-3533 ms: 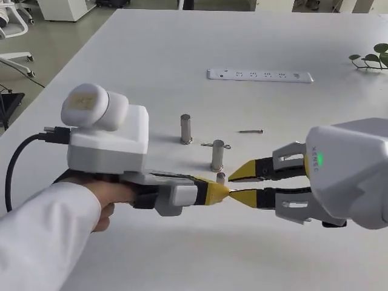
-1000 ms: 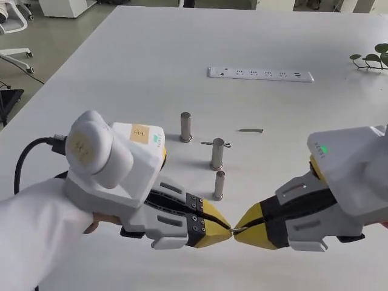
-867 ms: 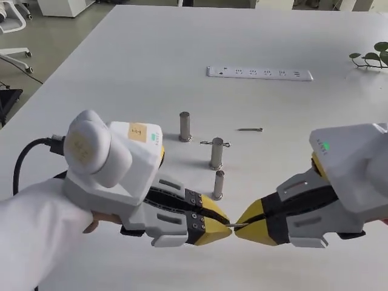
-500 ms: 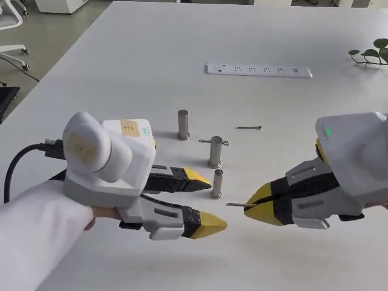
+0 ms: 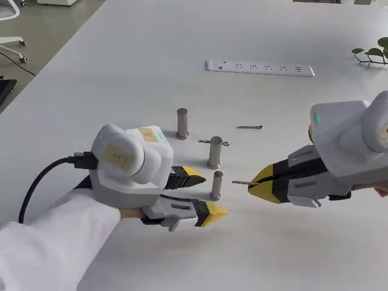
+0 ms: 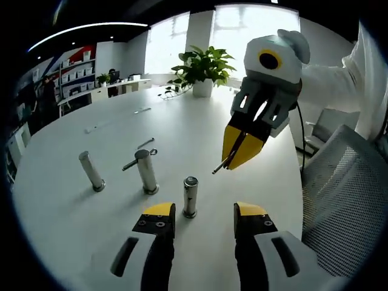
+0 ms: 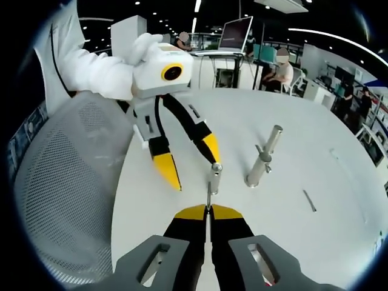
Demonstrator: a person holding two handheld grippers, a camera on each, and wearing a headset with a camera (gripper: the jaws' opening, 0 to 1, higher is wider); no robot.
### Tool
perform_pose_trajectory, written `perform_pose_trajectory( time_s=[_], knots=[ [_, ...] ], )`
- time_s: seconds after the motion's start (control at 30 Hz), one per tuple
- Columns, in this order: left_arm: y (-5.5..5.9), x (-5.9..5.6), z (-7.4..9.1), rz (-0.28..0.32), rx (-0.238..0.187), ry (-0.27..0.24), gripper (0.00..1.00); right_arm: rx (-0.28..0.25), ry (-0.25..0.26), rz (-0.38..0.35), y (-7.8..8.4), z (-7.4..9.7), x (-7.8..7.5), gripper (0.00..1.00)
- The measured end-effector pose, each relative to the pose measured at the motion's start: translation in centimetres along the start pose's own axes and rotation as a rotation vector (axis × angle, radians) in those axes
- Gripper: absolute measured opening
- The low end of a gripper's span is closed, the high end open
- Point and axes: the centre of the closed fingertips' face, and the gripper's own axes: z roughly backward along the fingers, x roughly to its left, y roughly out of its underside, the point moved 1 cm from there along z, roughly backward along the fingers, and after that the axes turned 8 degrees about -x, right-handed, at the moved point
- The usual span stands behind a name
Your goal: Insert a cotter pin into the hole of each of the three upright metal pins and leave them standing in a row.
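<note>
A thin, grey wire cotter pin (image 5: 241, 182) is pinched at one end between the closed yellow tips of the right gripper (image 5: 257, 182). It sticks out level from the tips and points at the top of the near pin (image 5: 216, 185), with its free end close to that pin but apart from it in the head view. The near pin is a short, smooth steel cylinder with a flared foot. It stands upright on the matte white table (image 5: 121, 73). Its hole cannot be made out.

The left gripper (image 6: 204, 212) holds its jaws wide apart, with nothing gripped. The near pin stands in the gap just ahead of the yellow wedge-shaped tips, and neither pad appears to touch it.

Beyond it stands the middle pin (image 5: 215, 151), taller-looking and of the same brushed metal. A second cotter pin (image 5: 224, 143) sits crosswise through its upper end, with its looped head on one side. The far pin (image 5: 182, 123) stands further back and to the left, upright, with nothing through it. The three make a slanting row.

A loose cotter pin (image 5: 250, 127) lies flat on the table to the right of the far pin. A long white power strip (image 5: 259, 68) lies well beyond. Green leaves (image 5: 371, 53) show at the table's right edge.
</note>
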Motion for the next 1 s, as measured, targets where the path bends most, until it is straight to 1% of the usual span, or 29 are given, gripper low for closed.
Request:
perform_pose_trajectory(
  time_s=[0.07, 0.13, 0.17, 0.23, 0.3, 0.37, 0.43, 0.5, 0.53, 0.63, 0.67, 0.83, 0.9, 1.0],
  knots=[
    [0.1, 0.3, -0.3, 0.010, -0.007, -0.013, 0.35, 0.004, 0.000, -0.001, 0.1, -0.1, 0.0, 0.00],
    [0.1, 0.3, -0.6, 0.019, -0.006, -0.015, 0.33, 0.004, 0.002, -0.002, 0.0, -0.2, -0.1, 0.00],
    [0.4, 0.3, -0.7, 0.029, 0.008, -0.013, 0.30, 0.002, 0.002, 0.000, 0.0, -0.3, -0.3, 0.00],
    [0.8, 0.6, -0.9, 0.019, 0.023, -0.030, 0.28, 0.003, 0.000, 0.000, 0.1, -0.5, -0.5, 0.00],
    [1.0, 0.7, -1.0, 0.020, 0.027, -0.032, 0.29, 0.006, -0.002, 0.004, 0.1, -0.7, -0.6, 0.00],
    [1.0, 0.8, -1.1, 0.021, 0.027, -0.033, 0.25, 0.007, -0.004, 0.007, 0.2, -0.7, -0.7, 0.00],
    [1.0, 1.2, -1.1, 0.020, 0.031, -0.055, 0.24, 0.006, -0.008, 0.010, 0.2, -0.8, -0.8, 0.00],
    [1.1, 1.3, -1.1, 0.030, 0.033, -0.058, 0.23, 0.004, -0.012, 0.009, 0.1, -0.9, -0.8, 0.00],
    [1.1, 1.3, -1.1, 0.033, 0.032, -0.059, 0.22, 0.004, -0.016, 0.012, 0.2, -1.0, -0.9, 0.00],
    [1.0, 1.2, -1.2, 0.043, 0.021, -0.056, 0.12, 0.010, -0.028, 0.019, 0.1, -1.4, -0.7, 0.00],
    [0.9, 1.1, -1.2, 0.049, 0.018, -0.051, 0.11, 0.010, -0.031, 0.021, 0.0, -1.5, -0.7, 0.00],
    [0.8, 1.4, -1.4, 0.040, 0.015, -0.055, 0.10, 0.017, -0.041, 0.028, 0.0, -1.8, -0.6, 0.00],
    [0.7, 1.5, -1.4, 0.030, 0.013, -0.061, 0.08, 0.018, -0.039, 0.029, -0.1, -1.8, -0.6, 0.00],
    [0.8, 1.5, -1.4, 0.026, 0.011, -0.059, 0.08, 0.014, -0.037, 0.030, -0.3, -1.6, -0.7, 0.00]
  ],
)
